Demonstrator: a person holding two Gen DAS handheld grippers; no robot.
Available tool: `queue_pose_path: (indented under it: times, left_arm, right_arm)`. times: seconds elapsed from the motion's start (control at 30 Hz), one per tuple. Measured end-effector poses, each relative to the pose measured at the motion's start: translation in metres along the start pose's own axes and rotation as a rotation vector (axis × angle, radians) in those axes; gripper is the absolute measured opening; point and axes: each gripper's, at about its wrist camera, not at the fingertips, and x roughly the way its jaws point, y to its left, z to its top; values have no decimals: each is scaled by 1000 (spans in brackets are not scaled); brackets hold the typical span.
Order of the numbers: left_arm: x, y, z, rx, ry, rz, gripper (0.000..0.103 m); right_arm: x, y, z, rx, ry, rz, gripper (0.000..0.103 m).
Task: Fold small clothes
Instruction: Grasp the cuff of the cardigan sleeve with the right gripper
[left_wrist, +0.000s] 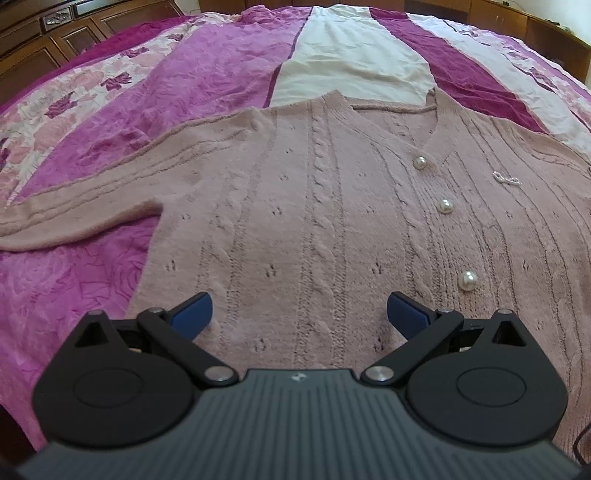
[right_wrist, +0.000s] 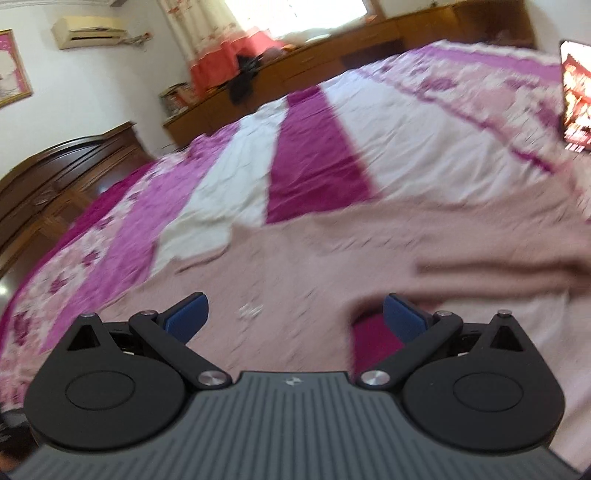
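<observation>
A pale pink knitted cardigan (left_wrist: 332, 206) with pearl buttons (left_wrist: 446, 205) lies flat, front up, on the bedspread. Its left sleeve (left_wrist: 74, 206) stretches out to the left. My left gripper (left_wrist: 299, 314) hovers over the lower part of the cardigan's body, open, its blue pads (left_wrist: 194, 314) holding nothing. The right wrist view is blurred. There the cardigan (right_wrist: 332, 266) fills the middle, with its right sleeve (right_wrist: 517, 266) running off to the right. My right gripper (right_wrist: 295, 314) is open above the spot where that sleeve meets the body, holding nothing.
The cardigan rests on a bedspread (left_wrist: 207, 74) striped in magenta, white and pink florals. Dark wooden cabinets (right_wrist: 55, 192) line the far side of the bed. A lit screen (right_wrist: 578, 96) stands at the right edge. A curtain (right_wrist: 221, 44) hangs by the window.
</observation>
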Motion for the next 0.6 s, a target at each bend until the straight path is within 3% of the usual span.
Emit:
queue_pose_path:
  times: [0.3,0.6]
  left_arm:
    - [3,2,2,13,9,30,103]
    - [7,3,5,18,12,42,103]
  right_arm:
    - [44,-58,20,-6,-29,-239,103]
    - [76,-87,15,9,15,-314,100]
